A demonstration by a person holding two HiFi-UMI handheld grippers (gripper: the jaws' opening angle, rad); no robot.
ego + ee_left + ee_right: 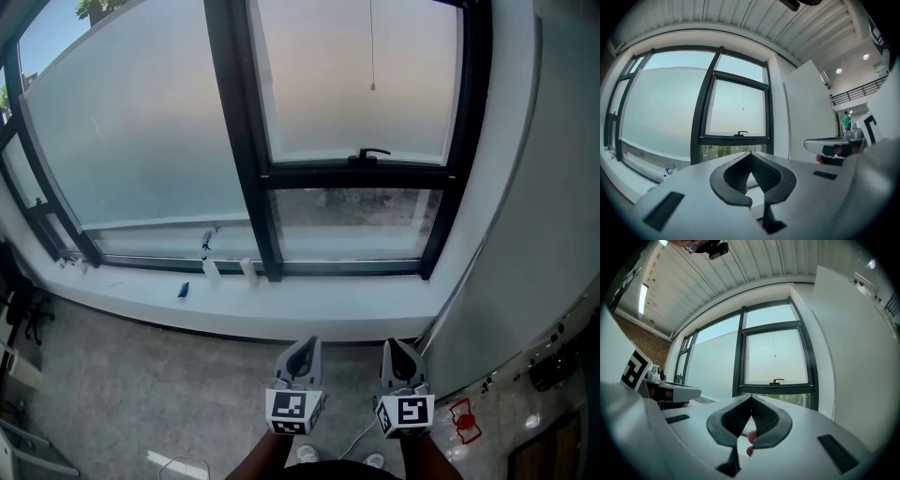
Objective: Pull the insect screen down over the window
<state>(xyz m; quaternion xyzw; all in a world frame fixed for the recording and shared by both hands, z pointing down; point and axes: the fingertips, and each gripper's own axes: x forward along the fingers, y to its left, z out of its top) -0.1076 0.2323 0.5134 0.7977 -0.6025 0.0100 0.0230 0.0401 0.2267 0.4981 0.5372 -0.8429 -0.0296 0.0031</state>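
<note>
left gripper (304, 347) and right gripper (397, 347) both clenched on nothing, facing the window (319, 75)
they sit side by side at the bottom centre of the frame, well apart from the window. a thin cord (371, 47) hangs at the top, above the handle (373, 154); the insect screen itself i cannot make out.

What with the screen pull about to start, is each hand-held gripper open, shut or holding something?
Left hand-held gripper: closed, holding nothing.
Right hand-held gripper: closed, holding nothing.
</note>
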